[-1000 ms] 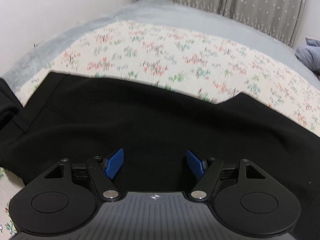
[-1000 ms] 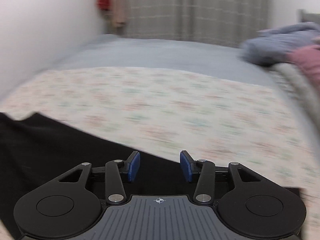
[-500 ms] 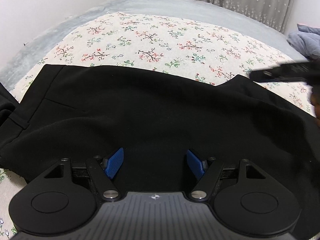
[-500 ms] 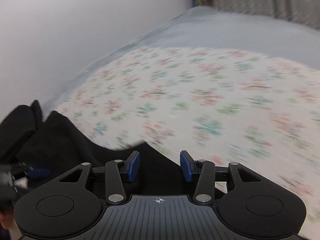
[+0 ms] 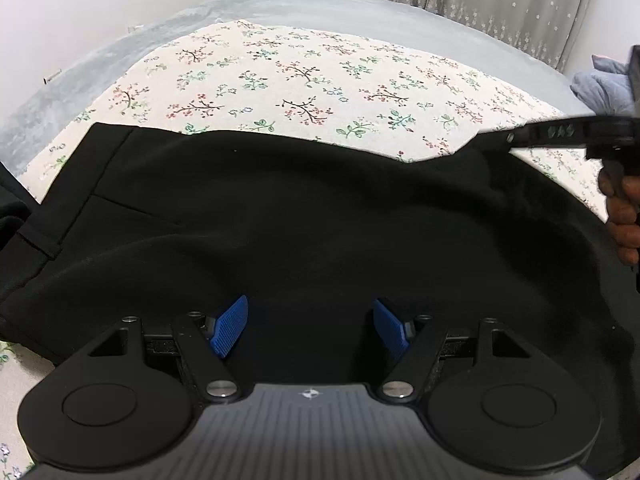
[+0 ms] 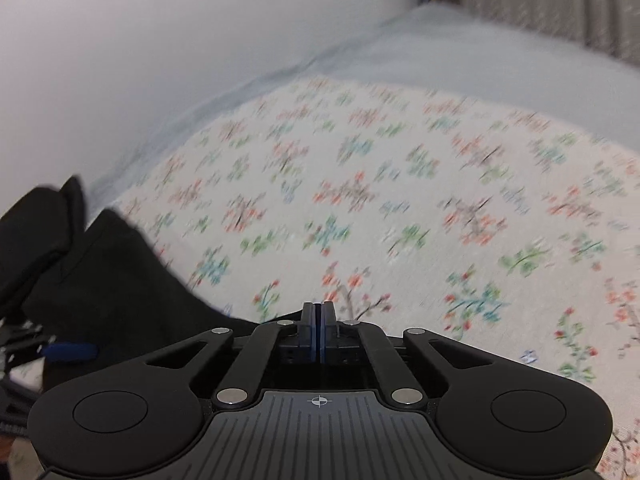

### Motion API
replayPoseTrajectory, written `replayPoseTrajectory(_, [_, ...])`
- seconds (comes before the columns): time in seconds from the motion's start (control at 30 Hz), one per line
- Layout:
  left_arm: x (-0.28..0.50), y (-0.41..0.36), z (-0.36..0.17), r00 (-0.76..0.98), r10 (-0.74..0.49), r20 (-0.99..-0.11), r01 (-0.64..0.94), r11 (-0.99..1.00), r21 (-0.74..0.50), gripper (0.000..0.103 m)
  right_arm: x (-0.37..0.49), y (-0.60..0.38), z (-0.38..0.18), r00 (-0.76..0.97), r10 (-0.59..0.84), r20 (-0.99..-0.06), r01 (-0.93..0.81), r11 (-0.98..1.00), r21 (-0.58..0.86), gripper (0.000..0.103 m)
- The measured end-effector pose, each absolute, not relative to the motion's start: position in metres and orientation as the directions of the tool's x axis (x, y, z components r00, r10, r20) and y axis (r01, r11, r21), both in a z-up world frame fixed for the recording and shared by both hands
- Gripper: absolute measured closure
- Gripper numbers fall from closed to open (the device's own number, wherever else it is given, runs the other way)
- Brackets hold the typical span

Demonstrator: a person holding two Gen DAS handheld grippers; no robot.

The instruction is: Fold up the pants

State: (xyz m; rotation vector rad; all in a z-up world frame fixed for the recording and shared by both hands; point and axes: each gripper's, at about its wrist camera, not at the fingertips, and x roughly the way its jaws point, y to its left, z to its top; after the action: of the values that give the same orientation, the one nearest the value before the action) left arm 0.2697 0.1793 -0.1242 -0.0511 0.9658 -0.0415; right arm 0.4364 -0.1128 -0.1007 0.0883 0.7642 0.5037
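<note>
Left wrist: left claw (image 5: 310,326) released over pants (image 5: 300,220); right claw (image 6: 320,312) clenched at pants' edge.

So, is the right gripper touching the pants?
Touching: the left wrist view shows a corner of the pants running straight into the tip of the shut right gripper.

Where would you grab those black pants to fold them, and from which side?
Probably pinch the black pants at their far left corner, coming down from above over the floral sheet. The cloth lies flat, so only an edge or corner gives the open left gripper something to bite.
</note>
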Motion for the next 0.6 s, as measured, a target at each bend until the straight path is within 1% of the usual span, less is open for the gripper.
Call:
replayPoseTrajectory(0.07, [0.269,0.18,-0.125,0.565,-0.052,-0.824,0.019,0.999,-0.049,0.028,0.43,-0.115,-0.098,0.663,0.458,-0.592,-0.347,0.889,0.299,0.103])
replayPoseTrajectory(0.13, [0.267,0.183,-0.126,0.561,-0.041,-0.827,0.013,0.999,-0.04,0.028,0.43,-0.115,-0.1,0.695,0.438,-0.57,-0.296,0.897,0.328,0.103])
replayPoseTrajectory(0.2, [0.266,0.189,-0.126,0.556,-0.033,-0.831,-0.003,0.999,-0.041,0.028,0.435,-0.111,-0.106,0.701,0.424,-0.574,-0.271,0.902,0.335,0.103])
replayPoseTrajectory(0.33, [0.262,0.198,-0.123,0.557,-0.01,-0.831,-0.031,0.999,-0.032,0.028,0.446,-0.11,-0.114,0.709,0.375,-0.597,-0.234,0.924,0.303,0.103])
replayPoseTrajectory(0.43, [0.26,0.205,-0.122,0.561,0.014,-0.828,-0.06,0.998,-0.023,0.029,0.449,-0.113,-0.116,0.719,0.363,-0.593,-0.224,0.928,0.296,0.103])
replayPoseTrajectory(0.6, [0.259,0.214,-0.115,0.573,0.007,-0.82,-0.086,0.995,-0.052,0.03,0.45,-0.1,-0.124,0.713,0.328,-0.62,-0.251,0.945,0.211,0.103])
